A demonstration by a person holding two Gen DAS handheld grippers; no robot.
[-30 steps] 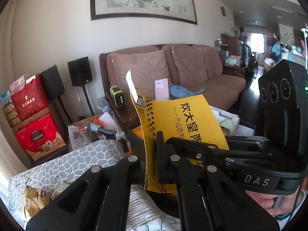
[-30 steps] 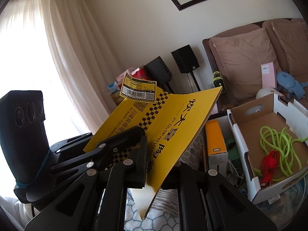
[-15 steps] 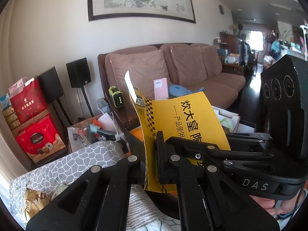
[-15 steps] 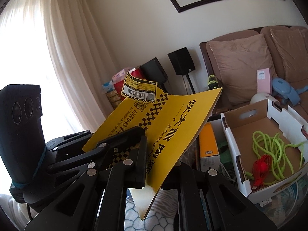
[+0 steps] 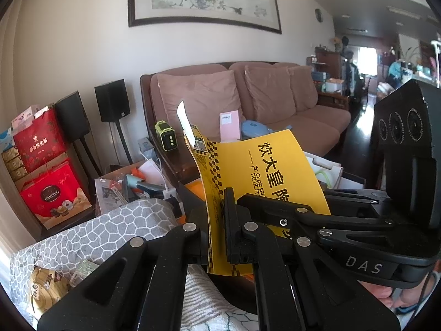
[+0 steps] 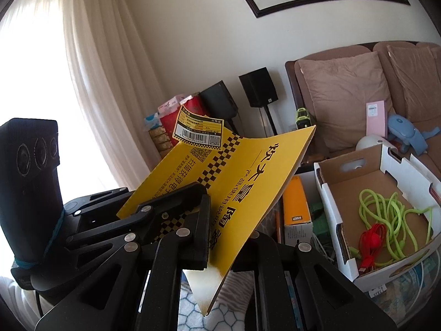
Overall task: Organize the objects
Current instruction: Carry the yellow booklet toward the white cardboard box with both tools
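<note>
**Mia:** What is the left gripper (image 5: 217, 231) doing?

**Ben:** Its fingers (image 5: 234, 220) are squeezed tight on a yellow booklet (image 5: 264, 171). They pinch the bottom edge, and there is no gap except the paper.

**Mia:** And the right gripper (image 6: 220, 237)?

**Ben:** It holds the same yellow booklet (image 6: 234, 176). Its fingers (image 6: 201, 226) are pressed on the lower part too, one on the printed side and one behind. So both grippers grip it at once.

**Mia:** Where is the booklet?

**Ben:** Up in the air, in front of both cameras. It is not lying on anything. It stands up and bends a bit. It has black writing, a row of black checks, and a small yellow tag (image 6: 198, 133) with a barcode sticking up at the top corner.

**Mia:** What is around it?

**Ben:** A brown sofa (image 5: 275, 102) is behind it, with a pink box (image 5: 228, 125) leaning on a cushion. To the right is a cardboard box (image 6: 330, 201) with a green cord (image 6: 386, 215) and a red cord (image 6: 372, 237) inside. An orange box (image 6: 296, 204) stands just beside it. Two black speakers (image 5: 111, 103) and red gift bags (image 5: 38, 140) are by the wall. Below is a grey patterned cloth (image 5: 110, 234)
</note>
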